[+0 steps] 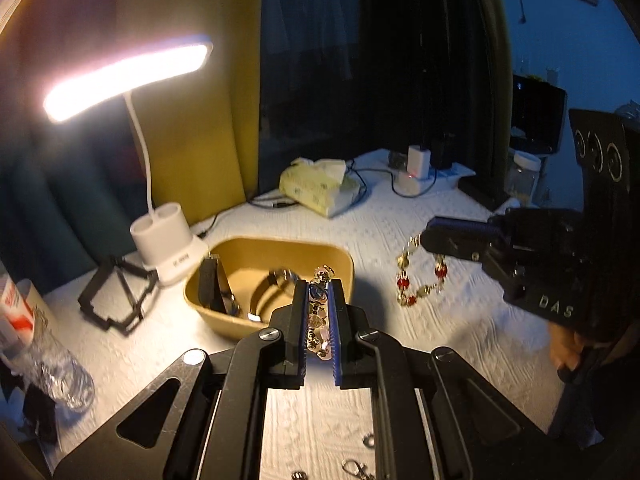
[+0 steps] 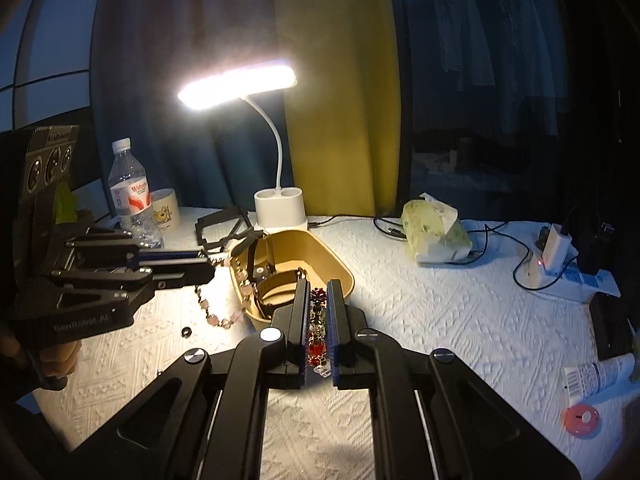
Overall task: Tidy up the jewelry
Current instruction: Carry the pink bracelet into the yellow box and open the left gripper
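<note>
A tan tray (image 1: 340,258) (image 2: 340,270) sits mid-table and holds watches and straps. My left gripper (image 1: 319,292) (image 2: 210,264) is shut on a pink and gold bracelet (image 1: 318,320) (image 2: 220,318), which hangs from it just left of the tray, above the table. My right gripper (image 2: 319,292) (image 1: 426,238) is shut on a red and gold bracelet (image 2: 318,330) (image 1: 412,280), which dangles above the table to the right of the tray.
A lit white desk lamp (image 2: 280,210) stands behind the tray. A water bottle (image 2: 130,192) and mug (image 2: 164,210) are at the left, a tissue pack (image 2: 434,232) and charger with cables (image 2: 550,258) at the right. Small rings and a clasp (image 1: 356,468) lie near me.
</note>
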`<state>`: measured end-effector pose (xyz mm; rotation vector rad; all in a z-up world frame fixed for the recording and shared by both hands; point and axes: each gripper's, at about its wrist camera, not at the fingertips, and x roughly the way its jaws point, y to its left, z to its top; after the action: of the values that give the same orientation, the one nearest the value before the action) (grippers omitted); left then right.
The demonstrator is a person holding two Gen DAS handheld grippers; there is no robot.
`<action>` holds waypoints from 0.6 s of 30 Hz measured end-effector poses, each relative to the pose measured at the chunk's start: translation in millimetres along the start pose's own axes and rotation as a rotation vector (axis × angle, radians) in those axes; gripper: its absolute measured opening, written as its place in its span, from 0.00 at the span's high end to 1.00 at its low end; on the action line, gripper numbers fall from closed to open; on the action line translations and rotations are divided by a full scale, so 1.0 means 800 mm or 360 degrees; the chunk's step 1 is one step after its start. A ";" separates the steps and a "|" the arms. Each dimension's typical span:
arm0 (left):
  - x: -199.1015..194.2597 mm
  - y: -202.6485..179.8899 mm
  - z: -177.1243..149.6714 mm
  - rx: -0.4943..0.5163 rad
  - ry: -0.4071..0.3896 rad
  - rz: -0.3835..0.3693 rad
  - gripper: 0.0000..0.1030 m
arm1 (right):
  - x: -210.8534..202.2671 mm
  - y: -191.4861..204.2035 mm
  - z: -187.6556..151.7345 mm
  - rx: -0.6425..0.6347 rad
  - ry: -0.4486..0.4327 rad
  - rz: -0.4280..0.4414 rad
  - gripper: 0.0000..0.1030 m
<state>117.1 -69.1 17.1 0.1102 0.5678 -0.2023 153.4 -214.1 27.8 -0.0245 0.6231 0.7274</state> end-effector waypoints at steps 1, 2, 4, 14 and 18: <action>0.002 0.001 0.003 0.0005 -0.0003 -0.0001 0.90 | 0.001 0.000 0.001 0.0000 -0.0001 -0.0002 0.93; 0.005 0.003 0.005 0.0008 -0.0006 -0.0003 0.90 | 0.002 -0.001 0.002 0.0000 -0.0002 -0.0001 0.93; 0.012 0.005 0.009 0.0010 -0.0010 -0.0012 0.90 | 0.005 -0.002 0.005 -0.0005 -0.0002 -0.0002 0.93; 0.055 0.018 0.012 -0.0104 0.0040 -0.0109 0.90 | 0.022 -0.011 0.017 -0.0024 0.0004 -0.0013 0.93; 0.074 0.019 0.011 -0.0120 0.0088 -0.0149 0.89 | 0.029 -0.017 0.017 -0.0004 0.0000 -0.0012 0.93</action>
<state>173.7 -64.8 -6.6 0.0163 0.6355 -0.2693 182.6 -207.2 23.5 -0.0291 0.6218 0.7207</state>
